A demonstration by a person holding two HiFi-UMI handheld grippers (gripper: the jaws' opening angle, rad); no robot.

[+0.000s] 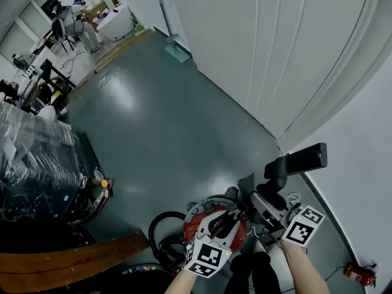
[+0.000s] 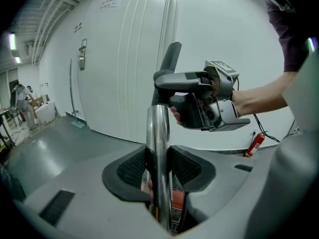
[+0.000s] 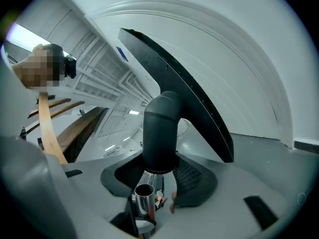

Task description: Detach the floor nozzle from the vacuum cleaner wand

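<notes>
My left gripper [image 2: 159, 178] clamps the chrome wand [image 2: 158, 133]; my right gripper [image 3: 160, 176] clamps the floor nozzle neck [image 3: 160, 128]. Risk: the overhanging nozzle head [image 3: 189, 93] could twist the neck loose.

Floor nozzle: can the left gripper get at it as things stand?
Probably not yet. The left gripper is shut on the chrome wand, so it would have to let go first, and the right gripper clamps the floor nozzle by its black neck.
</notes>
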